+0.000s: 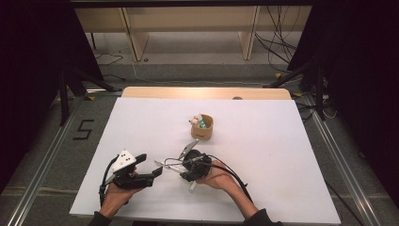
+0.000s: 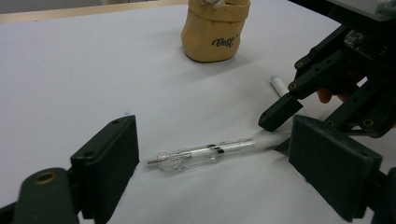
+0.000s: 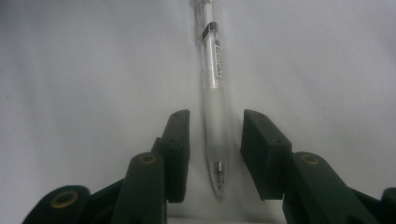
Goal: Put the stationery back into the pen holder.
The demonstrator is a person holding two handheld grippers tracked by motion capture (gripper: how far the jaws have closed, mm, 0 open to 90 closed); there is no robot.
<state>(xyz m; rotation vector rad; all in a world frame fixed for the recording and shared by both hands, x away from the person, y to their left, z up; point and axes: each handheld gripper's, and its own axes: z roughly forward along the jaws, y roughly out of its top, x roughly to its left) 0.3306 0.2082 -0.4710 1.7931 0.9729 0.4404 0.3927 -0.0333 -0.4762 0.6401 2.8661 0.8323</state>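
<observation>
Between the right tool (image 3: 212, 154) jaws: pen (image 3: 212, 93), untouched.

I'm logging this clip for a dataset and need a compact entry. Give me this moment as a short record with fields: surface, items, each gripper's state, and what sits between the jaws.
surface: white table top
pen: clear pen lying flat, tip toward the right gripper's camera
pouch: tan pouch standing upright farther back, small items inside
other item: white stick with a pale blue tip, lying beyond the pen
right gripper: open, jaws straddle the pen's frosted grip, pads not touching it
left gripper: open wide, facing the pen's other end, holding nothing
</observation>
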